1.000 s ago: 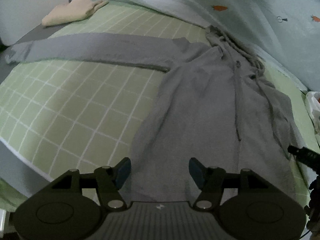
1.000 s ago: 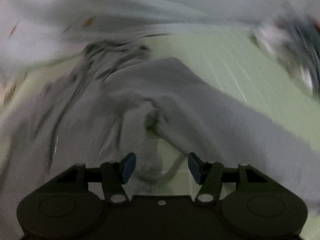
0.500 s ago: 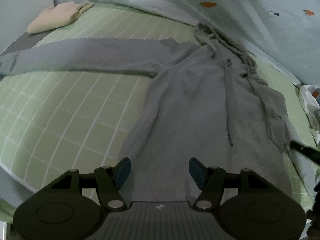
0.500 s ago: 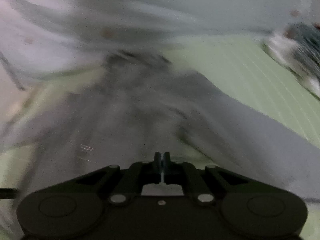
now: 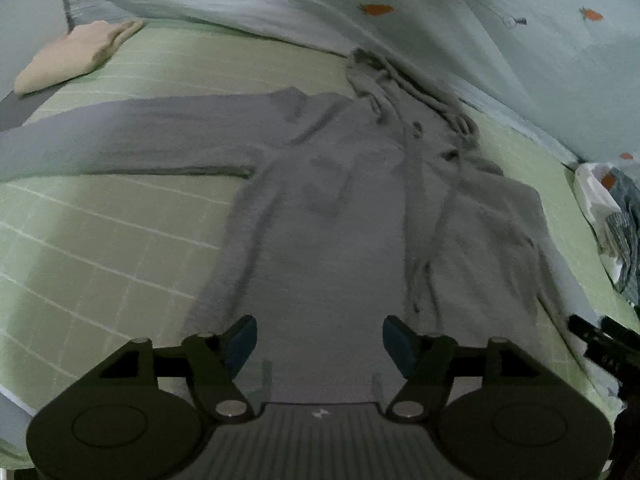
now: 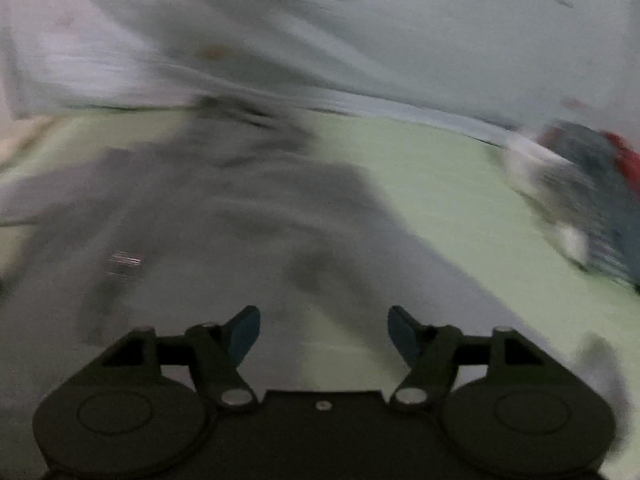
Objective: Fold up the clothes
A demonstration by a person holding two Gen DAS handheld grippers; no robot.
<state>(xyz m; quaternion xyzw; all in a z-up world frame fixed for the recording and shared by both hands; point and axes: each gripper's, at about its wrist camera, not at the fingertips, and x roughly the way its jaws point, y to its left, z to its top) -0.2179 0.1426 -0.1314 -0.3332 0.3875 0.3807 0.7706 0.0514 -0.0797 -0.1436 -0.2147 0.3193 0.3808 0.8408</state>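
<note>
On the bed [image 5: 100,248], with its green sheet checked in white lines, the grey hoodie [image 5: 328,216] lies flat, hood toward the pale curtain [image 5: 460,40] at the far edge. Compared with a second ago the left wrist view has drawn back a little: more of the sheet shows on the left, and the outstretched sleeve [image 5: 132,140] sits lower in the picture. At far left a folded cream cloth [image 5: 68,64] rests near the bed's corner, well apart from the hoodie. The left hand-held gripper [image 5: 319,338] hangs over the hoodie's lower part, its jaws opening with only cloth below them and nothing pinched. The hoodie's right sleeve is folded in over the body, where a second ago it still lay out to the side. At far right a heap of other clothes [image 5: 612,216] lies by the bed's edge. The right hand-held gripper [image 6: 323,330], pressed fully shut half a second ago, is now opening, its blue pads [image 6: 245,332] apart; the view is badly blurred, but nothing seems caught between them, with grey fabric and a strip of green sheet beneath.
</note>
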